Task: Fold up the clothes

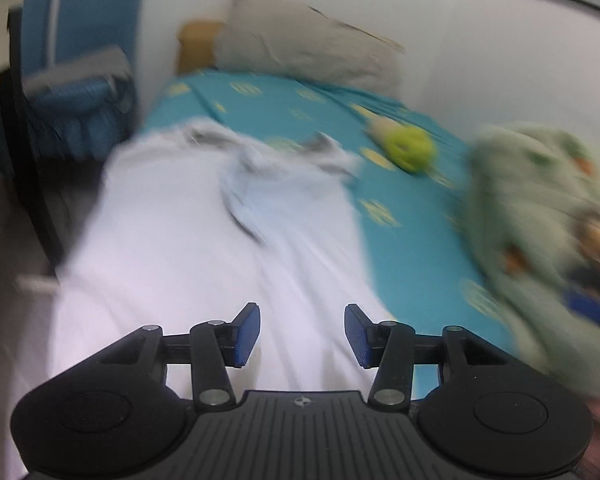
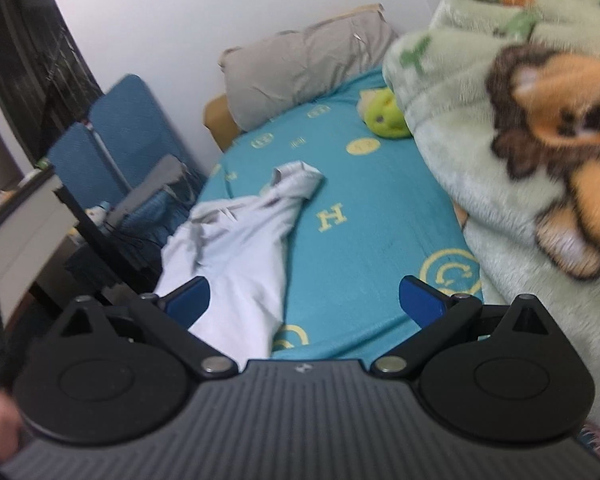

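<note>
A white garment [image 1: 204,232] lies rumpled along the left side of a bed with a teal sheet [image 1: 404,216]. It also shows in the right wrist view [image 2: 236,248], one sleeve stretched toward the pillow. My left gripper [image 1: 302,334] is open and empty just above the garment's near part. My right gripper [image 2: 304,300] is wide open and empty, above the garment's right edge and the teal sheet [image 2: 360,216]. The left wrist view is motion-blurred.
A grey pillow [image 2: 300,64] lies at the bed's head. A green plush toy [image 2: 384,116] sits near it. A pale green blanket with a lion print [image 2: 520,140] is piled on the right. Blue chairs [image 2: 120,140] and a dark desk stand left of the bed.
</note>
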`<state>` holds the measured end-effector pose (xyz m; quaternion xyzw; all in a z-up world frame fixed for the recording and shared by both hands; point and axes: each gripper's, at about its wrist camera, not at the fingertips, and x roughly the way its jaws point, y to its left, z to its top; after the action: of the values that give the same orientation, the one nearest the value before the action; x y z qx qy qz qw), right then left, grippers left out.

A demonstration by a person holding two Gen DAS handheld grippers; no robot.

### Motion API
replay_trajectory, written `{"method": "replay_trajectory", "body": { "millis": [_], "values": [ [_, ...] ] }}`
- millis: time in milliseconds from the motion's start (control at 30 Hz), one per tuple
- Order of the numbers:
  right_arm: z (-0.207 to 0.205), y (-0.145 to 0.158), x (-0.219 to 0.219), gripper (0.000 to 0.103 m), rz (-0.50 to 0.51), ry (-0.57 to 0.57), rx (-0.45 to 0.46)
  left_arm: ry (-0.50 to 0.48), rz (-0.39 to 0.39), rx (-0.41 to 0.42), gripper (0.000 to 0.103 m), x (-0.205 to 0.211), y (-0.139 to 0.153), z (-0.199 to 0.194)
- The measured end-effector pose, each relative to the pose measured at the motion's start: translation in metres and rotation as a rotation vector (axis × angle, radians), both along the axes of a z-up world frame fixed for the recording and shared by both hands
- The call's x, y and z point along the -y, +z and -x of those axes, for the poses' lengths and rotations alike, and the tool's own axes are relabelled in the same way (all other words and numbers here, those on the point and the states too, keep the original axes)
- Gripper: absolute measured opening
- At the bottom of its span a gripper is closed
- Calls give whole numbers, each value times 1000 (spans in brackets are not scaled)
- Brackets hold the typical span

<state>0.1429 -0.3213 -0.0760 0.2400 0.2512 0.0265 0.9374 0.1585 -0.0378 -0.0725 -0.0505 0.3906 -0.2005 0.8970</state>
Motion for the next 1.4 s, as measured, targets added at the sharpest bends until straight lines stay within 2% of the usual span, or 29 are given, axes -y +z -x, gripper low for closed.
{"method": "replay_trajectory", "body": {
  "millis": [67,133,233,333,433,533,633,667,700,733,767,800,833,867,967,1033,1133,1233,1333,1400],
  "values": [
    [11,12,7,102,-6,24,37,-60,24,-47,50,6,-7,41],
    [22,24,14,102,-12,48,74,-126,10,-89,50,19,-18,76],
    [42,30,34,101,-59,36,72,-235,-77,-98,50,43,-33,112],
    [61,27,58,101,-164,-18,77,-282,-154,-99,56,59,-45,127],
    [43,22,57,102,-219,-13,70,-268,-235,-116,60,67,-59,131],
    [24,16,54,102,-271,-6,63,-281,-270,-124,60,62,-69,134],
    [5,11,50,102,-324,2,56,-293,-300,-96,55,60,-69,140],
    [-1,9,49,102,-341,5,54,-281,-303,-93,50,58,-69,138],
    [-16,5,44,102,-355,16,46,-270,-305,-90,39,57,-69,136],
    [-32,-1,38,101,-372,31,30,-257,-296,-94,28,54,-69,134],
    [-49,-7,32,97,-390,46,13,-244,-270,-107,21,49,-69,130],
    [-66,-13,26,92,-402,56,-3,-236,-242,-122,7,43,-69,127],
    [-83,-19,21,84,-413,65,-19,-234,-215,-132,5,39,-68,125],
    [-100,-25,16,80,-413,66,-39,-237,-191,-135,5,36,-66,123],
    [-151,-40,-2,80,-343,79,-87,-266,-124,-133,4,31,-61,121],
    [-187,-51,-15,80,-250,87,-116,-306,-75,-124,4,29,-56,120],
    [-238,-74,-29,68,-140,112,-168,-354,14,-134,4,24,-54,110],
    [-282,-98,-41,63,-41,127,-211,-384,88,-185,4,18,-62,95],
    [-308,-108,-49,63,-27,150,-166,-419,137,-209,3,17,-70,86],
    [-322,-109,-57,54,-24,167,-154,-438,162,-208,3,18,-73,81]
  ]
}}
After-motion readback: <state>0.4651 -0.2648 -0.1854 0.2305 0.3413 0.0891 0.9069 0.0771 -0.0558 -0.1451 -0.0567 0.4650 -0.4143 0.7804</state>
